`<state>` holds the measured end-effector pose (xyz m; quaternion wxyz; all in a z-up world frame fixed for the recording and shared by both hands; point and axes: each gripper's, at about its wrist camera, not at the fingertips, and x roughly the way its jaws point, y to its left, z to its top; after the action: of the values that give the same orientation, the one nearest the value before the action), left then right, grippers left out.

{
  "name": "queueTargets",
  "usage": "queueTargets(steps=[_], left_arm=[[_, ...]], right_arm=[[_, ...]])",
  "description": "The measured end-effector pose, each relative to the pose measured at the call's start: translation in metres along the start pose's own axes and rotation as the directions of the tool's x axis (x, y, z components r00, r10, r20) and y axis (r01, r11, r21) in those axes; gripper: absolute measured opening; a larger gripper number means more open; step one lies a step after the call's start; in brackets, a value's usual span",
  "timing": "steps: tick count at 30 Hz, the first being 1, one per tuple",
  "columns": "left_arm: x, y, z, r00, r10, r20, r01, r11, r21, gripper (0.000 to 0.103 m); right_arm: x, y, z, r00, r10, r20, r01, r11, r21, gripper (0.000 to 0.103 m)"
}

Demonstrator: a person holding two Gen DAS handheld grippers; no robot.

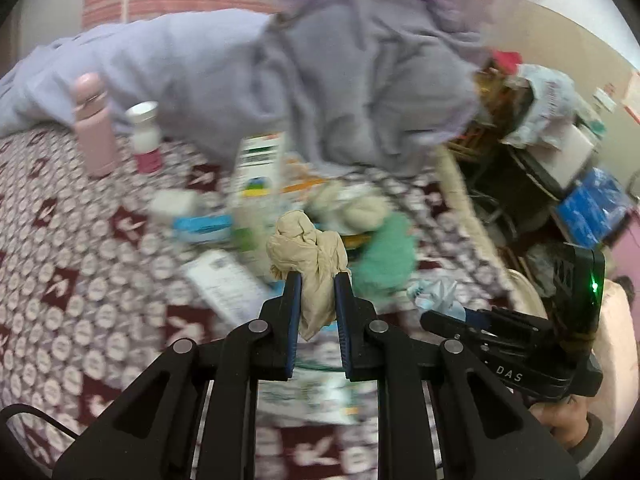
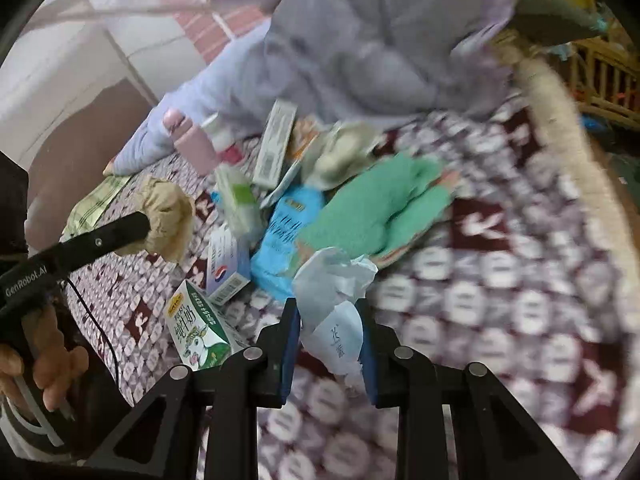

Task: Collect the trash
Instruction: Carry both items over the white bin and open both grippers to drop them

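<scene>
The left gripper (image 1: 317, 280) clenches a crumpled beige tissue (image 1: 306, 248) above the patterned bedspread (image 1: 80, 280). The right gripper (image 2: 329, 312), marked "DAS", pinches a white-blue wrapper (image 2: 334, 300) bearing unreadable blue characters. Beside that wrapper lies a green milk carton (image 2: 196, 328) reading "纯牛奶".

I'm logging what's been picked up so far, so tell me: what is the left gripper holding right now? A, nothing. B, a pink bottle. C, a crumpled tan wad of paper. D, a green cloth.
C: in the left wrist view the left gripper is closed on the crumpled tan wad, which sticks out above the fingers.
</scene>
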<state>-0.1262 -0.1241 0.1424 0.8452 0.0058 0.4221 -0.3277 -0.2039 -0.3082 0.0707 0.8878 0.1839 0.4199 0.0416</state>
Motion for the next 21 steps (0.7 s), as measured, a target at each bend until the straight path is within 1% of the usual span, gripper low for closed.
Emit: queueTargets(steps=[4, 6, 8, 12, 16, 19, 21], left_arm=[[0.008, -0.042, 0.005, 0.999, -0.052, -0.01, 0.053, 0.997, 0.052, 0.014], [0.014, -0.067, 0.006, 0.996, -0.089, -0.024, 0.091, 0.993, 0.073, 0.014], [0.019, -0.09, 0.006, 0.993, -0.114, -0.034, 0.117, 0.988, 0.102, 0.014], [0.032, -0.135, 0.005, 0.985, -0.16, -0.066, 0.168, 0.974, 0.152, 0.014], [0.048, -0.18, 0.001, 0.976, -0.194, -0.099, 0.211, 0.957, 0.2, 0.014], [0.061, -0.213, -0.002, 0.966, -0.226, -0.13, 0.25, 0.942, 0.224, 0.014], [0.069, -0.236, -0.004, 0.959, -0.243, -0.146, 0.273, 0.931, 0.242, 0.014]], right_arm=[[-0.037, -0.019, -0.002, 0.998, -0.043, 0.046, 0.042, 0.999, 0.022, 0.026], [-0.052, -0.03, -0.004, 0.996, -0.054, 0.065, 0.052, 0.998, 0.041, 0.026], [-0.072, -0.043, -0.007, 0.992, -0.084, 0.096, 0.079, 0.996, 0.052, 0.026], [-0.11, -0.072, -0.014, 0.98, -0.15, 0.132, 0.135, 0.984, 0.115, 0.026], [-0.147, -0.109, -0.023, 0.956, -0.247, 0.158, 0.219, 0.96, 0.175, 0.026], [-0.172, -0.142, -0.033, 0.943, -0.288, 0.166, 0.245, 0.94, 0.239, 0.026], [-0.183, -0.162, -0.04, 0.932, -0.326, 0.157, 0.277, 0.921, 0.273, 0.026]])
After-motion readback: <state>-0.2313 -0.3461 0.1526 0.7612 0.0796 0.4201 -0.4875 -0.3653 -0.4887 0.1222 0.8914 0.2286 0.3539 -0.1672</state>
